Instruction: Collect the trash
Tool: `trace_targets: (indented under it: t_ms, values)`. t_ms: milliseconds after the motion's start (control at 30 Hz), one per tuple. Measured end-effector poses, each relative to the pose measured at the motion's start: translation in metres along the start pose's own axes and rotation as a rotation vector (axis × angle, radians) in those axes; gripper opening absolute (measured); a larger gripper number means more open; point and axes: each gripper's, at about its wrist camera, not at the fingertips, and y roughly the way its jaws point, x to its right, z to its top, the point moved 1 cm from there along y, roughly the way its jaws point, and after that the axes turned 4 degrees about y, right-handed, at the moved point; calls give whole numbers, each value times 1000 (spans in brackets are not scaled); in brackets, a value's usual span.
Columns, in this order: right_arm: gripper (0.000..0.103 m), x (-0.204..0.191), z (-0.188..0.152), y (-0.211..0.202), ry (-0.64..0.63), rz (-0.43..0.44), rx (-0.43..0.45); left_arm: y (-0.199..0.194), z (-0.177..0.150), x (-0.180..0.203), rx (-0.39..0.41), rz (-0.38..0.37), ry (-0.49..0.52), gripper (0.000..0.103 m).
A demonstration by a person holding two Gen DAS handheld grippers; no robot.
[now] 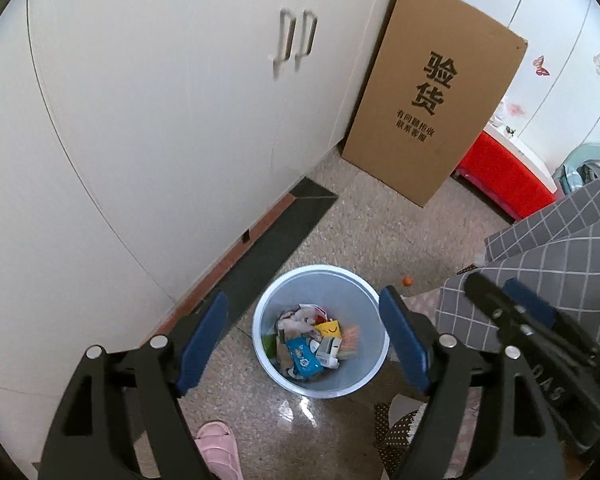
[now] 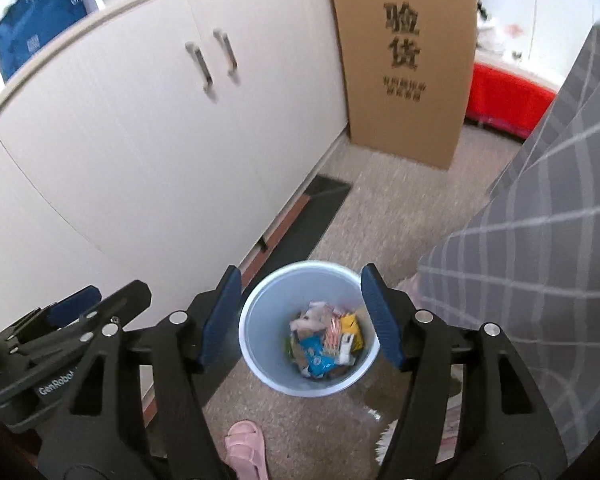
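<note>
A pale blue waste bin point(image 1: 266, 360) stands on the speckled floor, holding several bits of trash point(image 1: 309, 345): crumpled paper, a blue wrapper, a yellow pack, small cartons. My left gripper point(image 1: 304, 300) hangs above it, open, nothing between its blue pads. In the right wrist view the same bin point(image 2: 256, 356) and its trash point(image 2: 326, 342) lie below my right gripper point(image 2: 302, 274), which is also open and empty. The two grippers hover side by side: the right one point(image 1: 500, 312) shows at the right of the left wrist view, and the left one point(image 2: 80, 308) at the left of the right wrist view.
A white cabinet point(image 1: 160, 128) runs along the left. A tall cardboard box point(image 1: 432, 92) leans at its far end, with a red box point(image 1: 500, 176) behind it. A grey checked cloth point(image 1: 548, 248) hangs on the right. A pink slipper point(image 1: 218, 450) and a small orange bit point(image 1: 407, 280) lie on the floor.
</note>
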Motion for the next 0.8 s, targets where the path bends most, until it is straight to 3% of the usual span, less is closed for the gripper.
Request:
trace_targets:
  t_ms: [367, 467, 800]
  values:
    - [70, -22, 33, -122, -38, 12, 146, -120, 18, 24, 164, 27, 63, 79]
    - [73, -22, 38, -164, -37, 8, 198, -159, 20, 33, 213, 3, 83, 80]
    - [84, -3, 25, -312, -62, -9, 358, -302, 4, 91, 440, 10, 195, 89]
